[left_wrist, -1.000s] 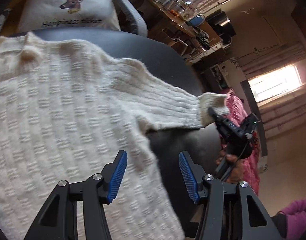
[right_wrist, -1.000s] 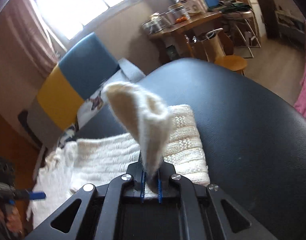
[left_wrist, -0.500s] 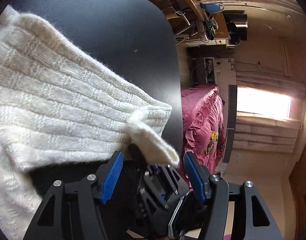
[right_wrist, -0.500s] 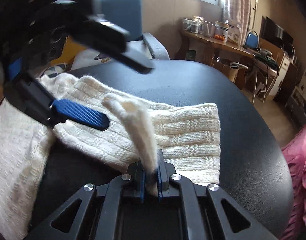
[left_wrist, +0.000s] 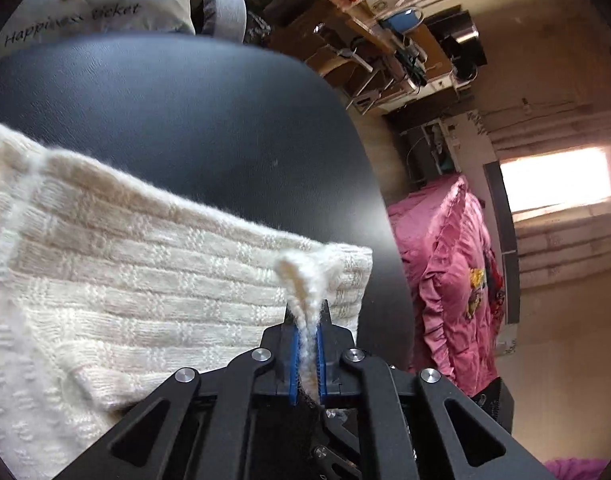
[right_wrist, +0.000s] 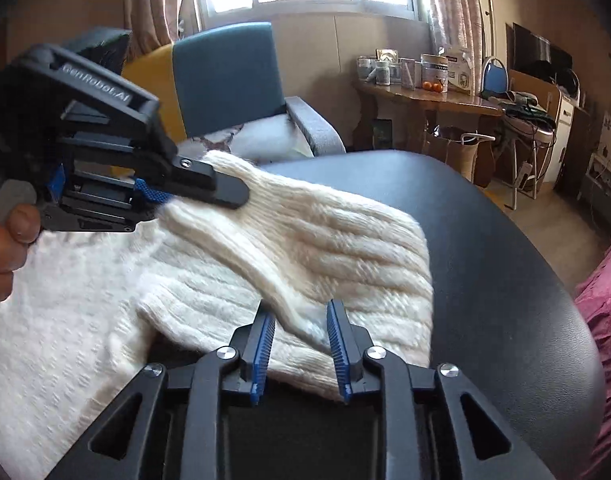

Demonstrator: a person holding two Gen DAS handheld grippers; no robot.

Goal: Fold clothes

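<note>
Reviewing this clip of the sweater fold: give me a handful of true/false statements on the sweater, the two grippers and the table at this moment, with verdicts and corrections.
1. The left gripper is clamped on a pinch of the cream sweater. True.
2. The right gripper is clamped tight on the sleeve. False: its blue pads stand apart and are opening, with knit lying loose between them.
3. The sweater lies on a black table. True.
4. The sweater is dark green. False: it is cream white.
5. A pink cloth shows beyond the table's edge. True.
</note>
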